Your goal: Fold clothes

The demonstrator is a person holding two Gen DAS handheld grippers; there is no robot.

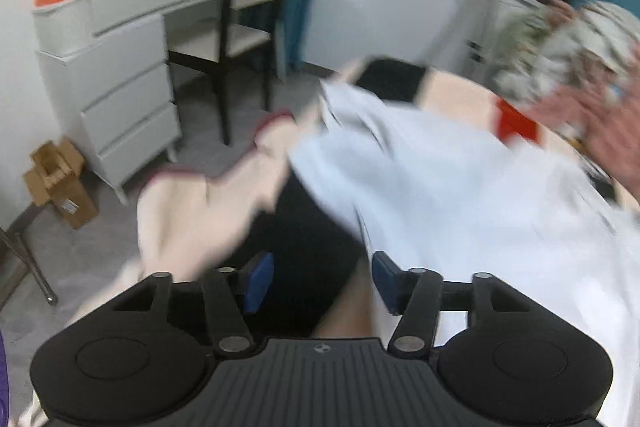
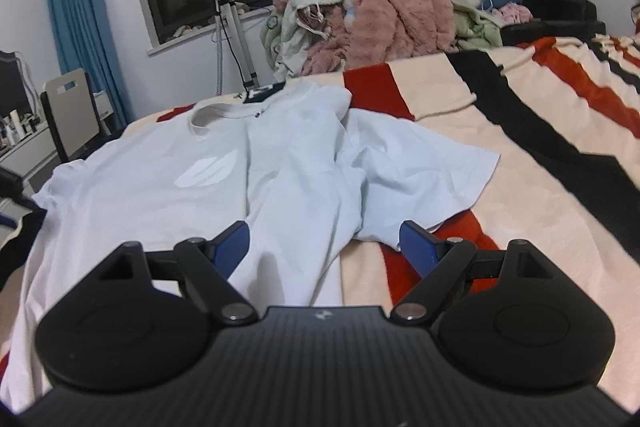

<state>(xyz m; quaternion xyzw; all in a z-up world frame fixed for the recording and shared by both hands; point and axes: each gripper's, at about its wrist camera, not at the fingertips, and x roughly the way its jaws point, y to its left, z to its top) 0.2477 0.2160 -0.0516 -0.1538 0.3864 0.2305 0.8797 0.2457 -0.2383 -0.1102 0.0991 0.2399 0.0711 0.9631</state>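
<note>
A white T-shirt [image 2: 248,163] lies spread on the striped bed blanket [image 2: 520,187], collar away from me, its right sleeve [image 2: 420,171] folded out to the right. My right gripper [image 2: 326,245] is open and empty, just above the shirt's lower hem. In the blurred left wrist view the same shirt [image 1: 460,195] lies to the right. My left gripper [image 1: 322,279] is open and empty over the blanket's edge [image 1: 192,211], with the shirt's edge beside its right finger.
A heap of pink and pale clothes [image 2: 372,15] sits at the far end of the bed. A tripod [image 2: 236,27] stands by the window. Left of the bed are a white dresser [image 1: 120,75], a chair [image 1: 244,23] and a cardboard box [image 1: 60,183].
</note>
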